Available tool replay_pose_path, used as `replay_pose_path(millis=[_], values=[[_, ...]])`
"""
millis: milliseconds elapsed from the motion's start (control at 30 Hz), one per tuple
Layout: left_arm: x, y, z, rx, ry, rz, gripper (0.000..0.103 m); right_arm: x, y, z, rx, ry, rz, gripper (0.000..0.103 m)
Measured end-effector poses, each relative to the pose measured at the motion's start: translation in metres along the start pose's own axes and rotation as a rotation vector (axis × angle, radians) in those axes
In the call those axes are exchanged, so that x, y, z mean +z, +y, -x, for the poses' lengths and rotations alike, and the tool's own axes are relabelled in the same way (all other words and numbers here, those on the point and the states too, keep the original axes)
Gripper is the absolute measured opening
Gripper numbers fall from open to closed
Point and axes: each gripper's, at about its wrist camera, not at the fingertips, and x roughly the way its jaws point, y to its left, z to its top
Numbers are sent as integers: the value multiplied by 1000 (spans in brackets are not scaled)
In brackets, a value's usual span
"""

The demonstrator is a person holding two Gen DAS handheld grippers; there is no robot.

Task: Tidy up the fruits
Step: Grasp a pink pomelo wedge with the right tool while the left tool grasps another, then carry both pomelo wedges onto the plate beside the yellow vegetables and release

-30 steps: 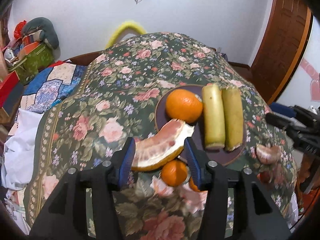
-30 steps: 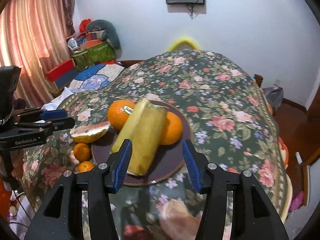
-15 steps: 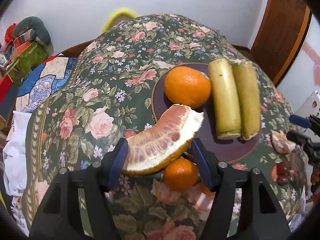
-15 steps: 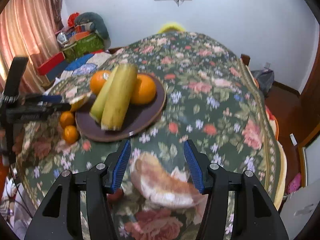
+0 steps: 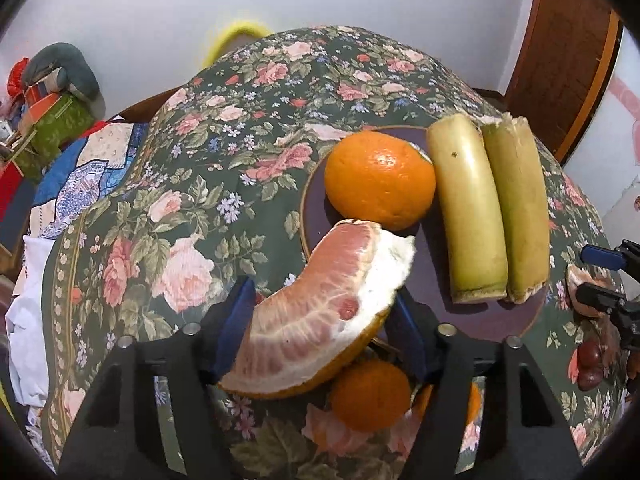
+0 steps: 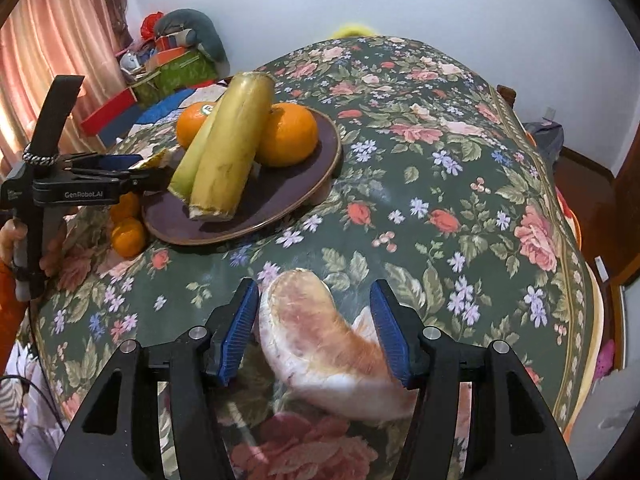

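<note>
My left gripper is shut on a pink pomelo wedge and holds it at the near rim of a dark purple plate. The plate carries a large orange and two green banana pieces. Two small tangerines lie on the cloth under the wedge. My right gripper is open, with its jaws either side of a second pomelo wedge lying on the floral cloth. The plate, with a second orange behind the bananas, is to the far left of it.
The round table is covered by a dark floral cloth that drops off at the edges. A few small dark red fruits lie by the right gripper. Boxes and cushions are piled beyond the table at the left. A brown door stands at the right.
My left gripper has moved closer to the plate with the wedge in it. My right gripper has pulled back from the plate and dropped around the second wedge on the cloth.
</note>
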Motion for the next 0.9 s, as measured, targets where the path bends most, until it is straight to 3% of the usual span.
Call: replay_pose_path(millis=[200,333,700,900], values=[[1,6,4,-8,-15,22,54,8,-16,-5,-34,-18,-64,52],[-4,-1,12,23,-27,-21,46,9,-17,-1,-35,-14,-67,52],[-22,-6,47,53,-37,-25,42,-1,-13,16,-19,10,-19,52],[-33,-3,71,85,-80,2,33,-6,-10,12,-25,37,12,52]])
